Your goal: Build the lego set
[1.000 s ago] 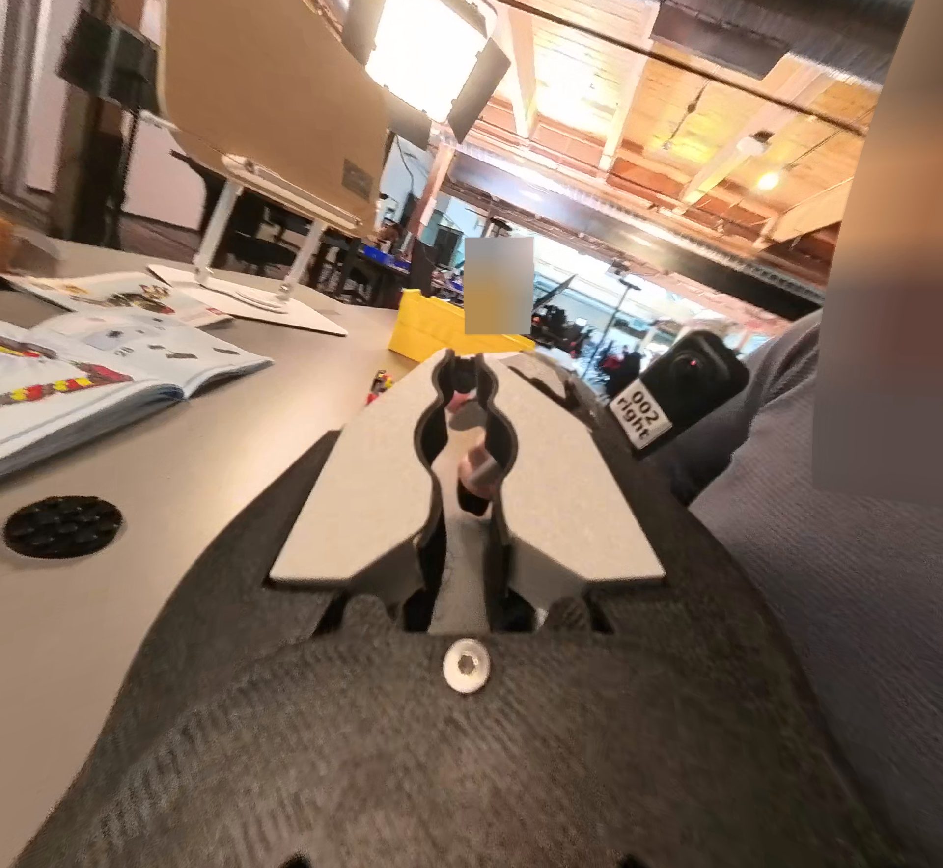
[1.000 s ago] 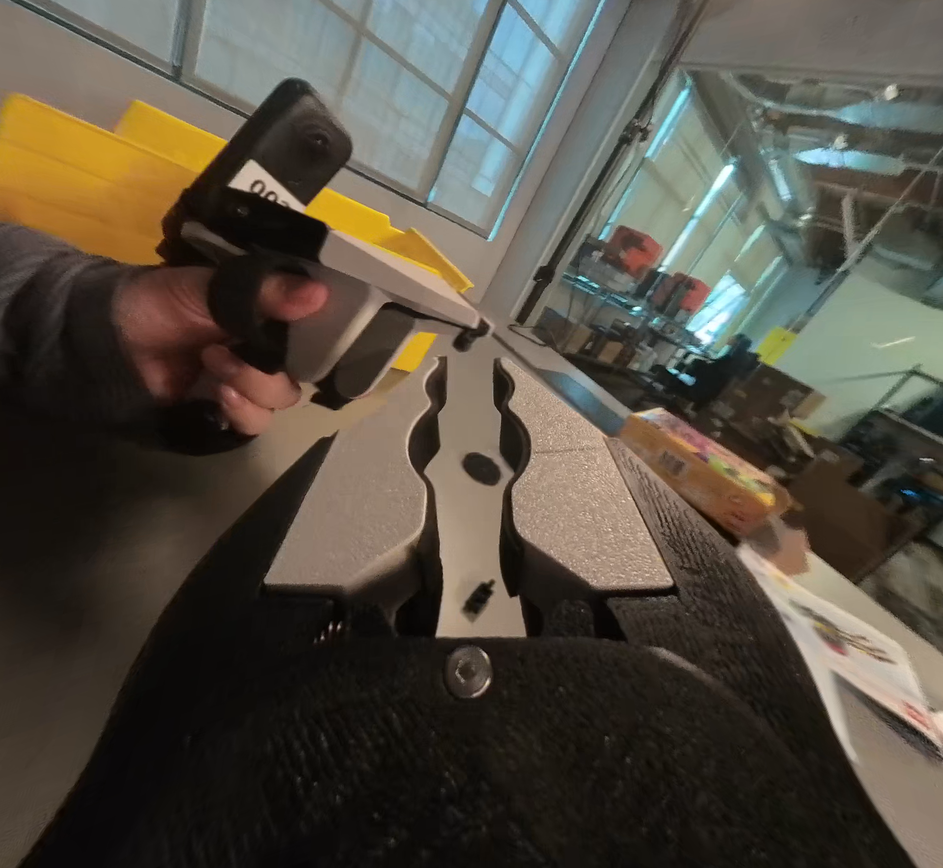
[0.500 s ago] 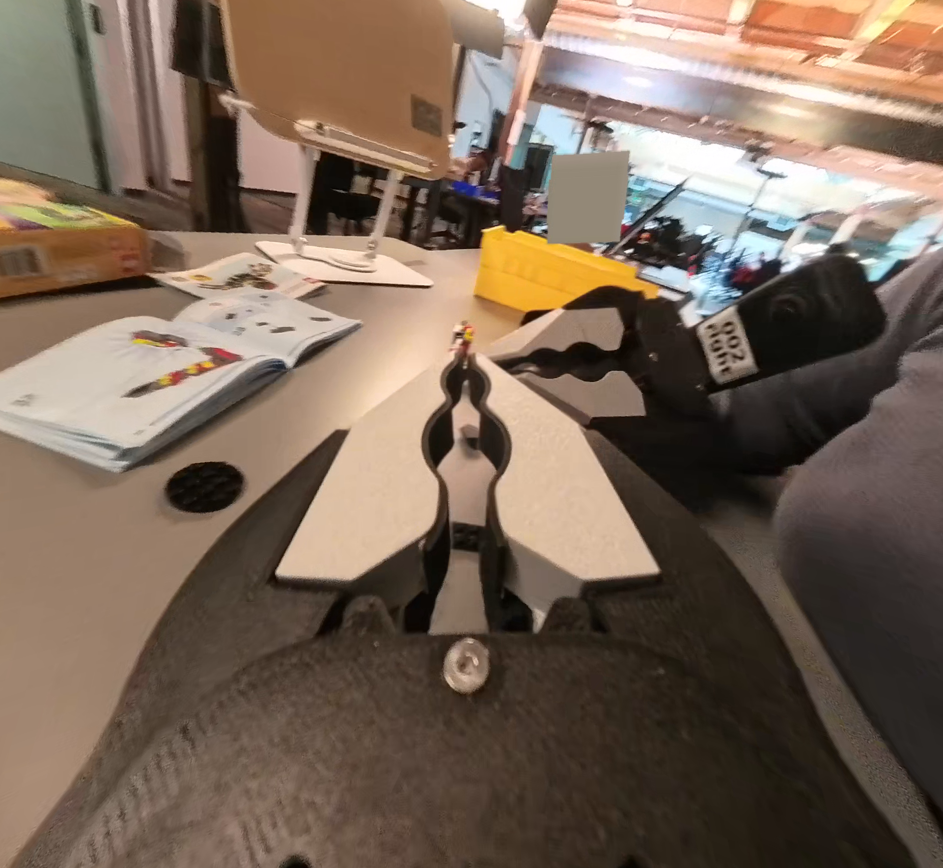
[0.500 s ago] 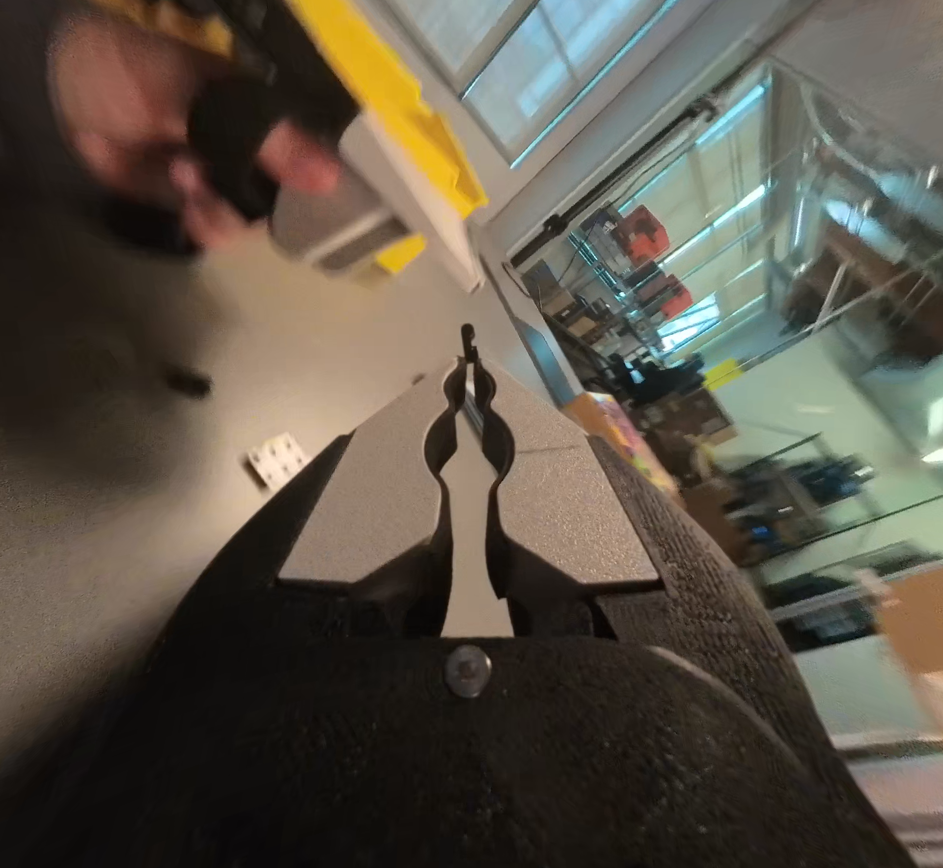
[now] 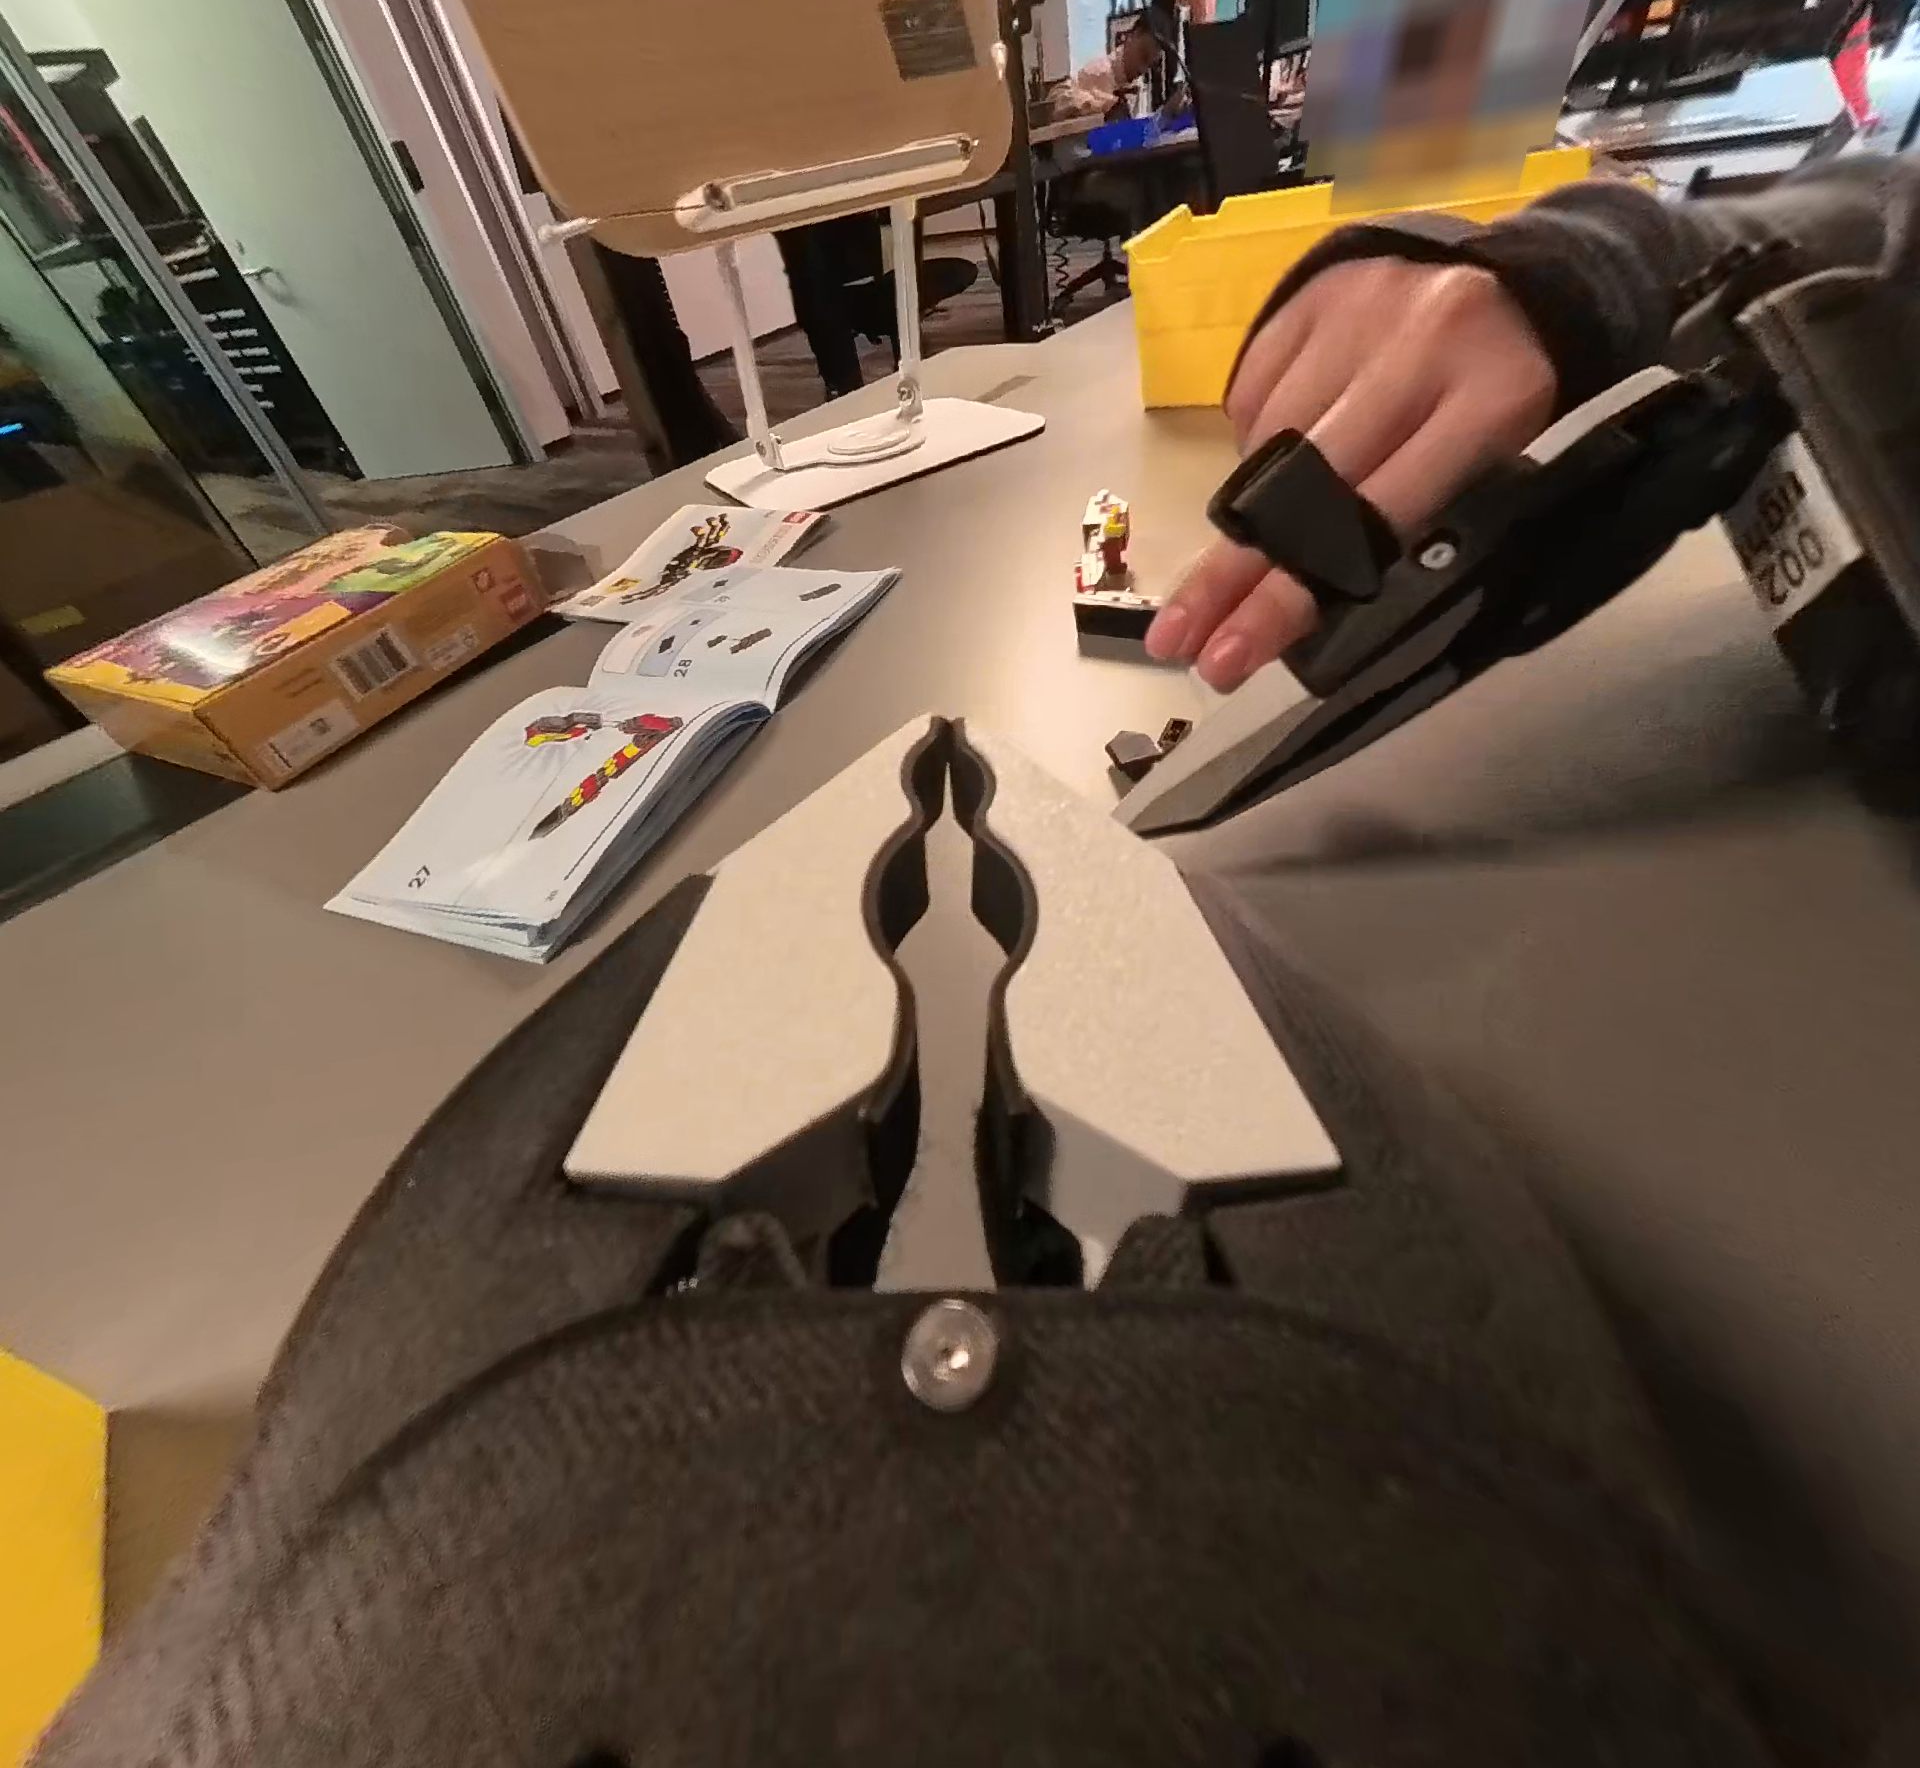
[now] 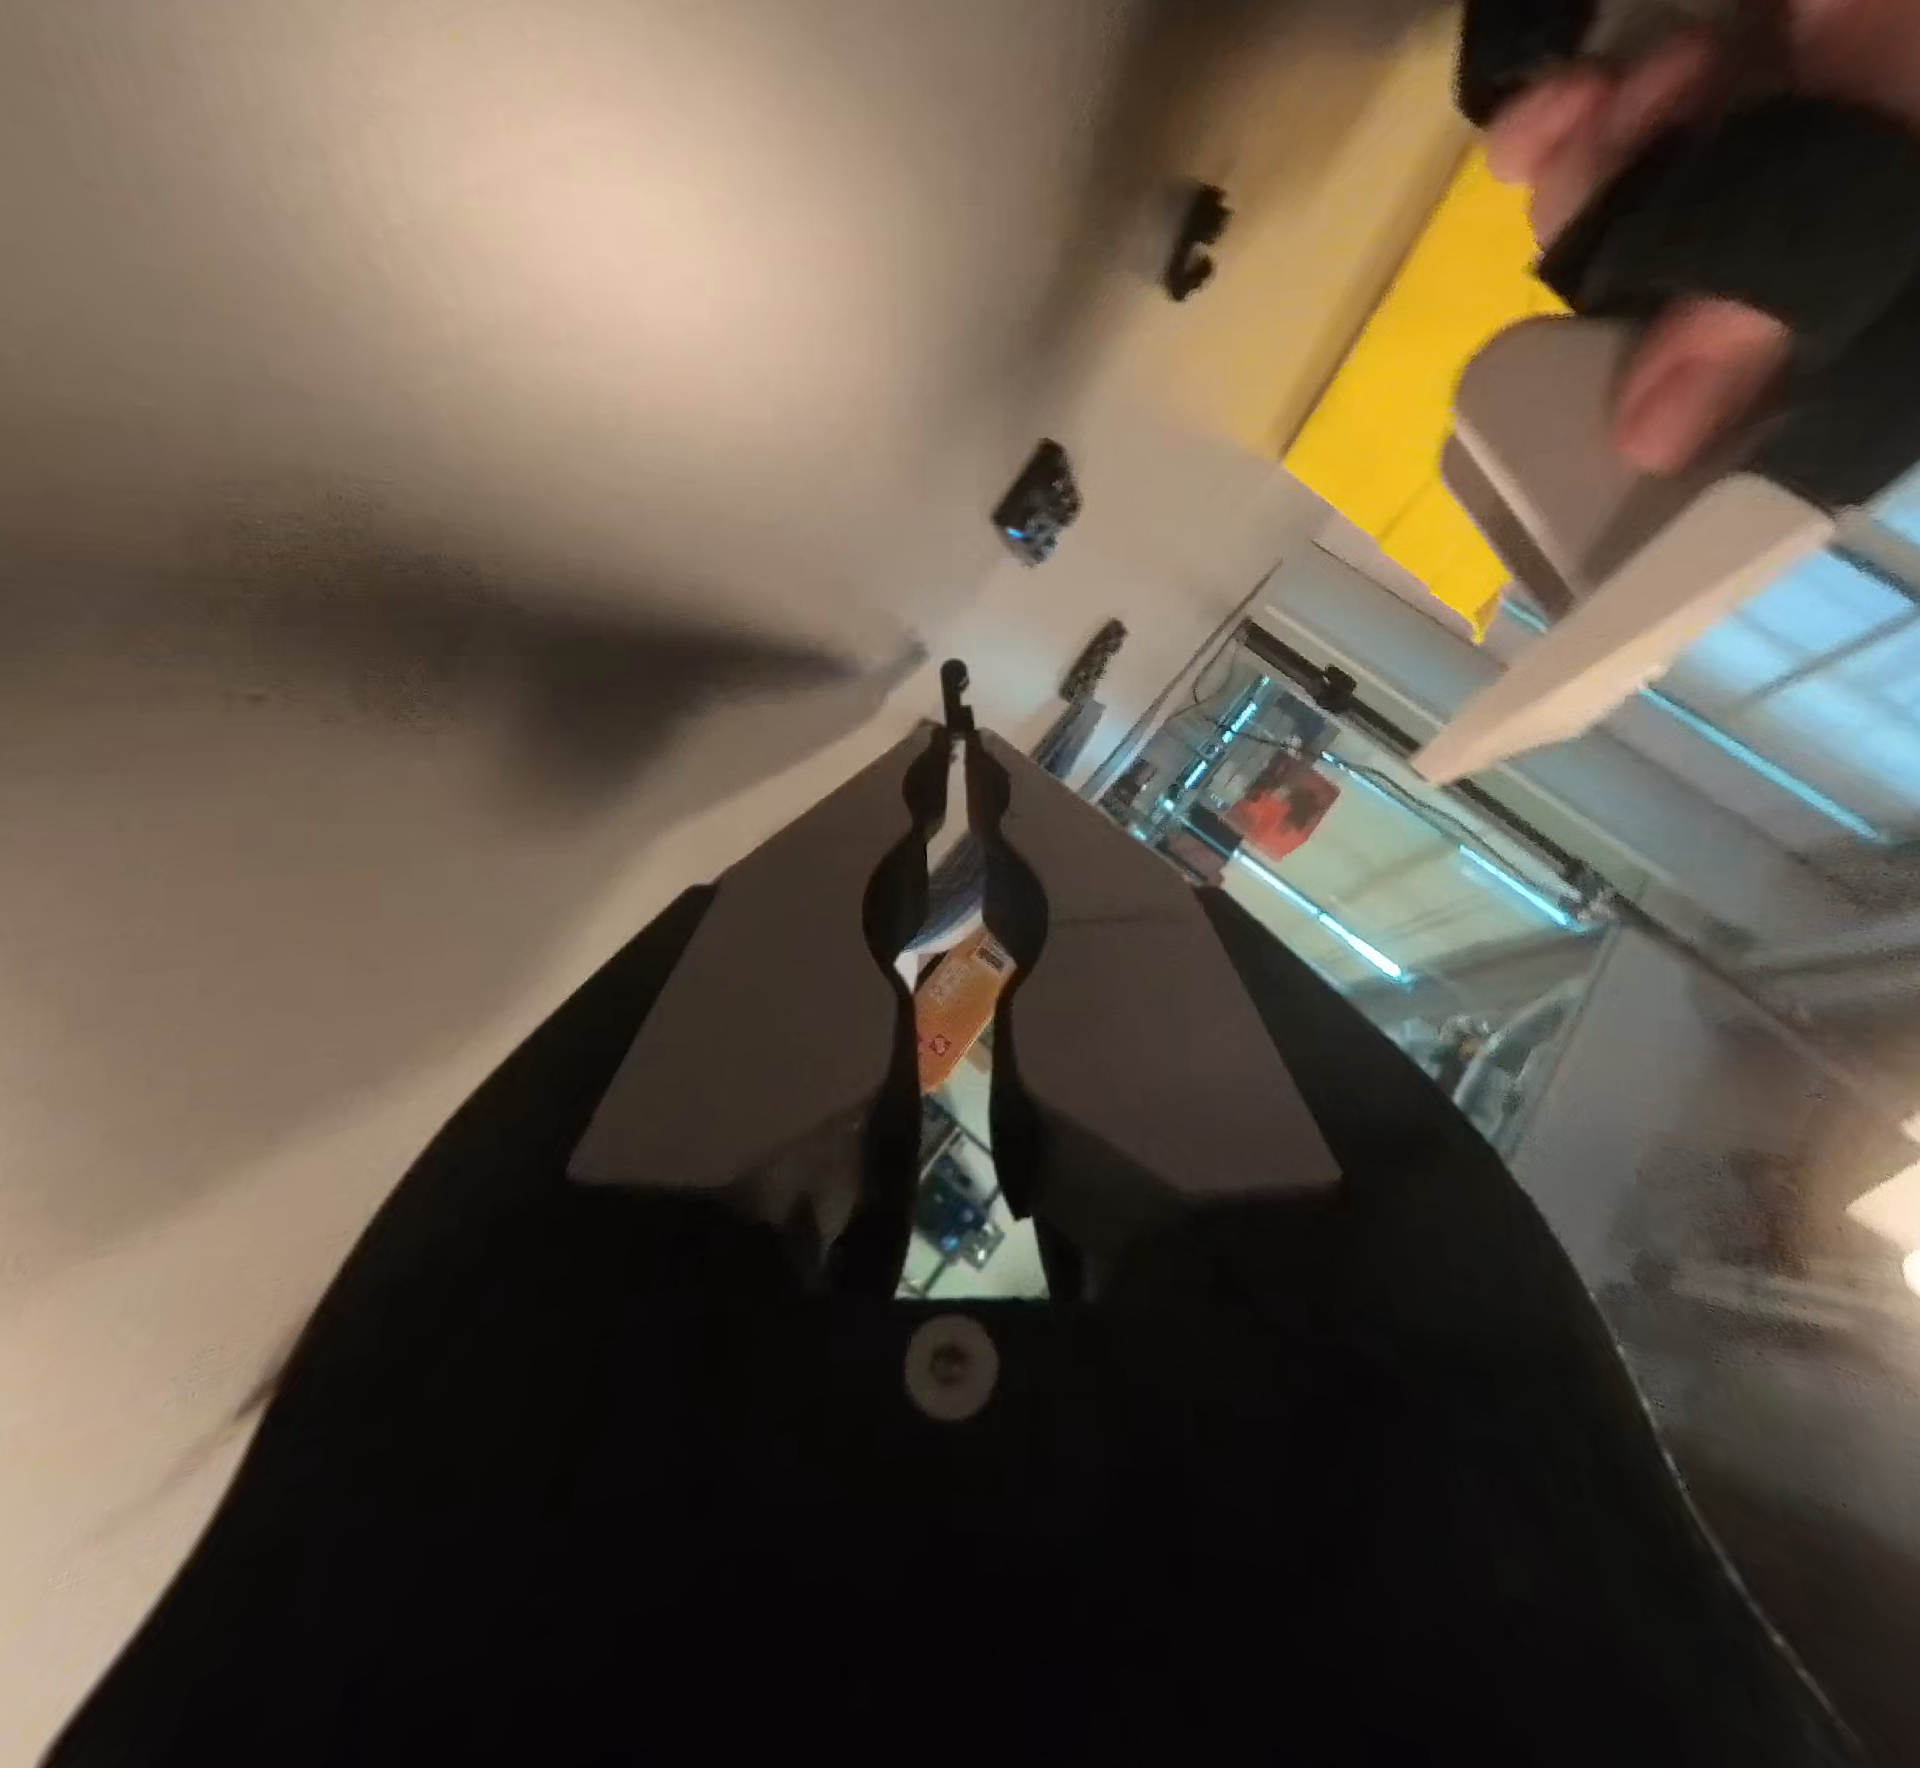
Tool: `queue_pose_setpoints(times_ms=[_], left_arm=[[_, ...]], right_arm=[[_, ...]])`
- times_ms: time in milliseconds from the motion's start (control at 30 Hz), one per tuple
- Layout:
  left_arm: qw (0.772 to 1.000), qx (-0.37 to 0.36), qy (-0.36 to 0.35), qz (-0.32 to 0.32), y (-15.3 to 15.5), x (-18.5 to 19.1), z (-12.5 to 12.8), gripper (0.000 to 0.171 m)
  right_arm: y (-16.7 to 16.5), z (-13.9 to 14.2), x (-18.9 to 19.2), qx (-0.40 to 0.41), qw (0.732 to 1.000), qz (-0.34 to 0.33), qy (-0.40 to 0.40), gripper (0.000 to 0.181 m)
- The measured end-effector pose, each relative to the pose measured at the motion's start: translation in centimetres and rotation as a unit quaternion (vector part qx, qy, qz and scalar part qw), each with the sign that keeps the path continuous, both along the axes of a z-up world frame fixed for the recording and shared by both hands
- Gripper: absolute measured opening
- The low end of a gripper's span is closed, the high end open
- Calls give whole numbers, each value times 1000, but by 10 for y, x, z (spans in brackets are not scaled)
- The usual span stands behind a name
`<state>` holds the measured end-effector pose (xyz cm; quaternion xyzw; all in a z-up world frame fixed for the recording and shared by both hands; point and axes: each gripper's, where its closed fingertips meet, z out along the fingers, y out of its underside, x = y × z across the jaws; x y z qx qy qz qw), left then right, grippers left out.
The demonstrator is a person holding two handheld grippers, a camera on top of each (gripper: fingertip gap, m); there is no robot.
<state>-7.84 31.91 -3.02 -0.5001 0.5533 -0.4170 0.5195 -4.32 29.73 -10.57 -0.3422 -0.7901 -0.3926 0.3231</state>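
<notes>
Between the tips of my right claw (image 6: 954, 731) sits a thin black pin-like piece (image 6: 953, 685), pinched at its lower end with its knobbed head poking out past the tips. My left claw (image 5: 948, 739) is pressed together with nothing in it that I can see.

Ahead and to the right of the left claw, the small red, white and black lego build (image 5: 1108, 560) stands on the grey surface (image 5: 312, 991), well apart from the tips. Two dark loose bricks (image 5: 1148, 742) lie nearer, just beside the right claw's nose. To the left of the left claw the instruction booklet (image 5: 613, 762) lies open, with the set's box (image 5: 301, 643) beyond it.

The right wrist view is rolled and smeared, so I judge I am mid-swing with the pin. To seat it well, I would:
- level the right claw before closing in;
- use the left claw to brace the build, since it looks light enough to skid or topple;
- keep the pinch firm, as so thin a part could twist or pop out.

Which hole takes the pin I cannot tell.
</notes>
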Motion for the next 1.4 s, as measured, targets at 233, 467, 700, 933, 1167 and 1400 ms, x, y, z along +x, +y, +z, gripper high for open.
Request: queue_pose_setpoints(times_ms=[233, 467, 700, 933, 1167, 1400], left_arm=[[1000, 6, -5, 15, 4, -1, 2, 0], [999, -25, -36, 32, 14, -6, 11, 0], [997, -44, -52, 36, 18, -9, 14, 0], [998, -35, -46, 31, 16, -9, 13, 0], [998, -41, -47, 30, 18, -11, 12, 0], [998, -49, -44, 26, 19, -10, 10, 0]], right_arm=[[-1, -11, 6, -12, 996, 32, -77, 0], [-1, 3, 17, -54, 998, -27, -29, 19], [-26, 17, -23, -380, 842, -155, 350, 55], [-12, -3, -41, -419, 826, -107, 362, 42], [-4, -8, -39, -501, 763, -161, 375, 41], [-13, -10, -45, -523, 753, -137, 375, 22]])
